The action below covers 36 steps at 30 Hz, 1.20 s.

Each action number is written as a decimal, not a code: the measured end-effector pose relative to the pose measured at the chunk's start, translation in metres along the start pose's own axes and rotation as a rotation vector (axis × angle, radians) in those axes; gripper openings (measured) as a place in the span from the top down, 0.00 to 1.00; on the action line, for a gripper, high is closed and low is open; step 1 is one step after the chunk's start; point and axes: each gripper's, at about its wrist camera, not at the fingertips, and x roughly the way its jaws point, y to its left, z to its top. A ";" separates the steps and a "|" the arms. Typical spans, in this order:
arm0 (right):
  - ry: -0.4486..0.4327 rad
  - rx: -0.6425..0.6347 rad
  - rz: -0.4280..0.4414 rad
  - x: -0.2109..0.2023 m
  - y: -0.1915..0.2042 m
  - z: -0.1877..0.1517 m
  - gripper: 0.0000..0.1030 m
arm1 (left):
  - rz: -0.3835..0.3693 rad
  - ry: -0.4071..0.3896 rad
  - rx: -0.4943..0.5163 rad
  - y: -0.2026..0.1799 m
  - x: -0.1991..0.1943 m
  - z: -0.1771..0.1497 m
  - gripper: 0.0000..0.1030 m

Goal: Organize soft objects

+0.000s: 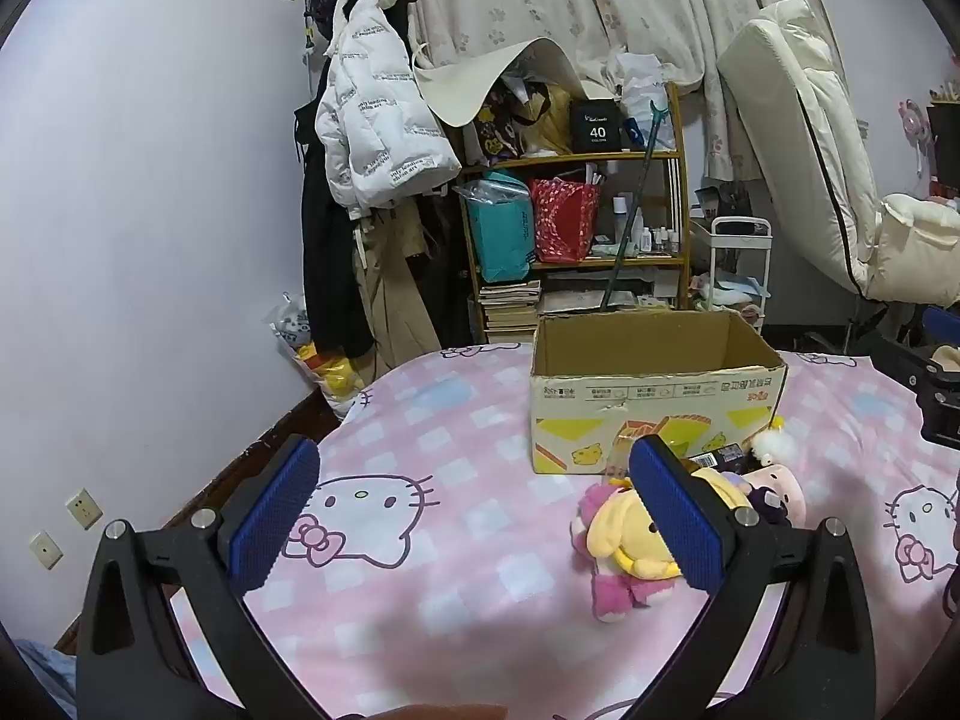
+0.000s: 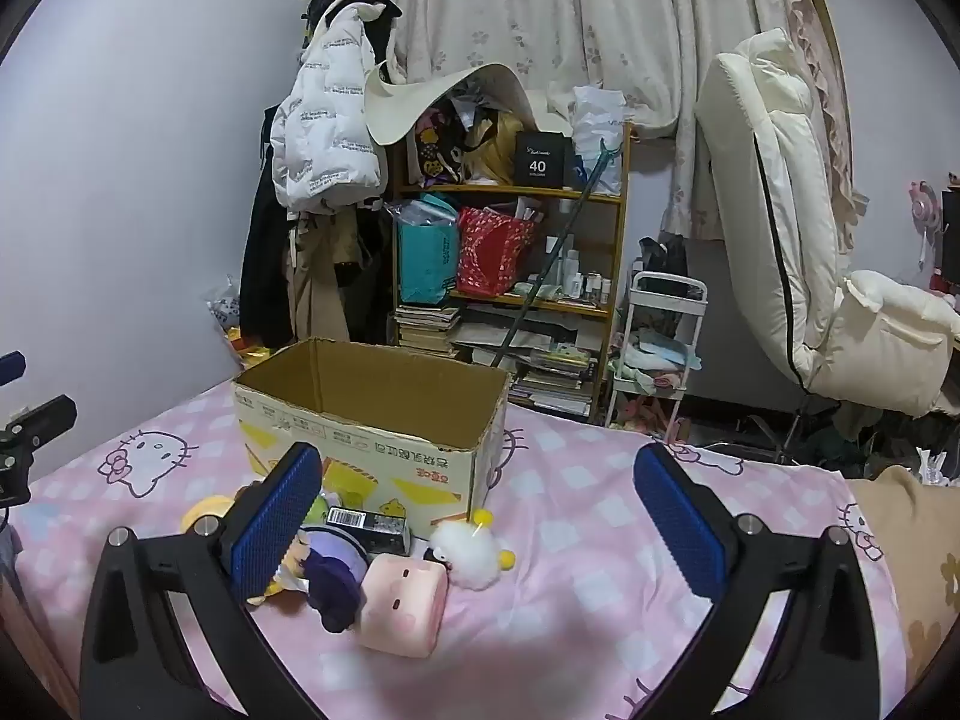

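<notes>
Each claw, left claw (image 1: pixel 474 516) and right claw (image 2: pixel 480 522), gapes wide, empty, over bedsheet (image 2: pixel 600 516) beside box (image 2: pixel 372 420).

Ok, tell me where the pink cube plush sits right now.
In the right wrist view the pink cube plush lies on the bed in front of the cardboard box, between a purple plush and a white fluffy toy.
</notes>
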 end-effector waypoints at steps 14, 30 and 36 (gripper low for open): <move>0.010 0.007 0.004 0.000 0.001 -0.001 0.00 | -0.009 0.005 0.001 -0.003 0.001 -0.002 0.01; -0.001 0.012 0.000 -0.001 -0.002 -0.004 0.00 | -0.007 -0.002 -0.009 -0.004 0.001 -0.003 0.01; 0.000 0.009 0.004 -0.001 -0.002 -0.004 0.00 | -0.006 -0.003 -0.008 -0.004 0.000 -0.002 0.01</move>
